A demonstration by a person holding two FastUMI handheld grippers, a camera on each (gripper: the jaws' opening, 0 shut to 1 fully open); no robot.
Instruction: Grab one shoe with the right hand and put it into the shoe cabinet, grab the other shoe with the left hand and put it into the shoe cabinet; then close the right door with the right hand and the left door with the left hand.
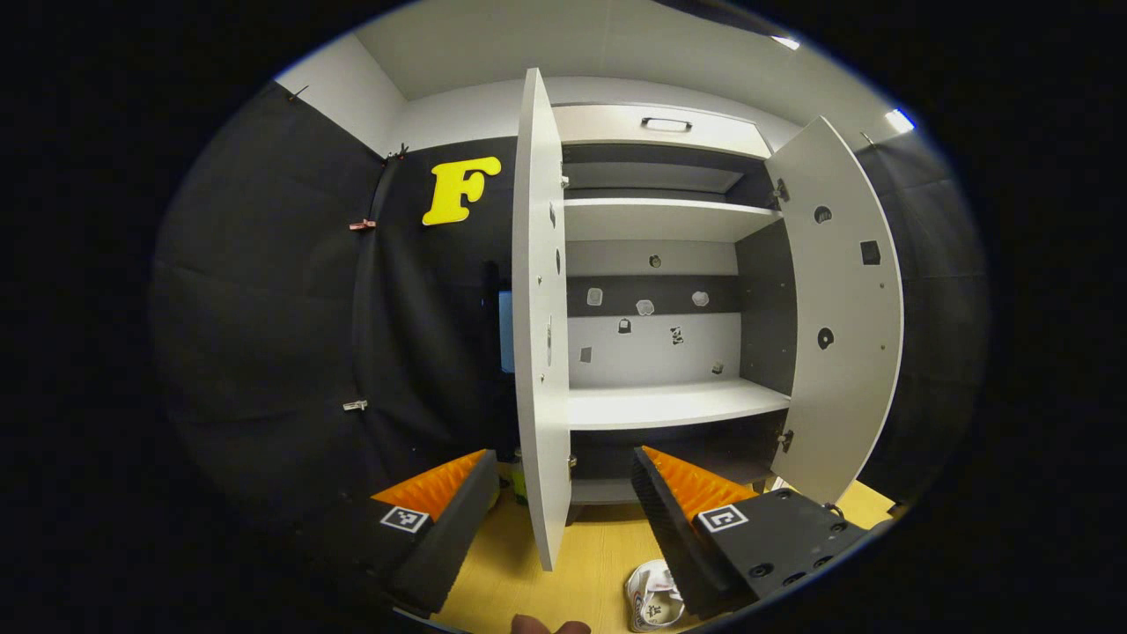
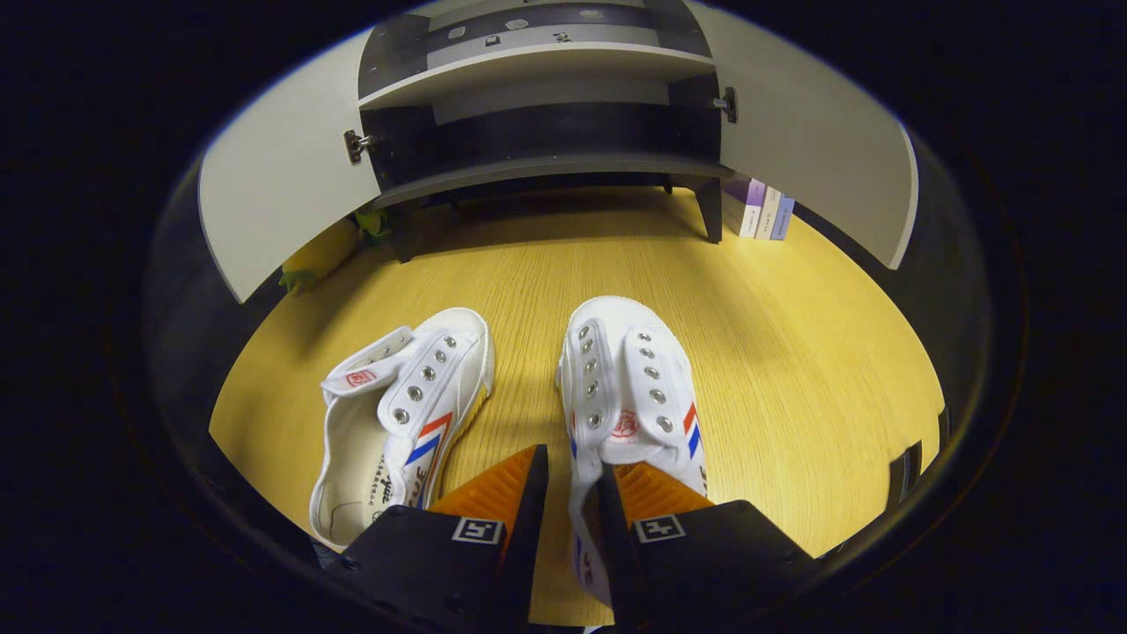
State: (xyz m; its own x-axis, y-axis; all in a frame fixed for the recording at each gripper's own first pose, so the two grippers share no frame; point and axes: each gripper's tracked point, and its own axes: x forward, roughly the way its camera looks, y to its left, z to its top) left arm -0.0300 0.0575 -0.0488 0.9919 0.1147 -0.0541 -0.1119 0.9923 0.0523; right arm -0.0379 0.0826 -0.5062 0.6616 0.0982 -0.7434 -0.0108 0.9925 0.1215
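Below, on the yellow wood-grain surface, we see two white canvas shoes with red and blue side stripes, lying side by side in front of the grey two-door shoe cabinet. Our right tool has its fingers drawn close together around the inner side wall of the right-hand shoe, at its heel end; whether both press on it we cannot tell. The left-hand shoe lies tipped toward its side, just beside the tool, untouched.

Our left tool hangs with fingers wide apart, raised before the cabinet. Both doors stand open, the left door edge-on to us, the right door swung outward. We count two pale shelves inside, both bare of shoes. Three books stand beside the cabinet's right leg.
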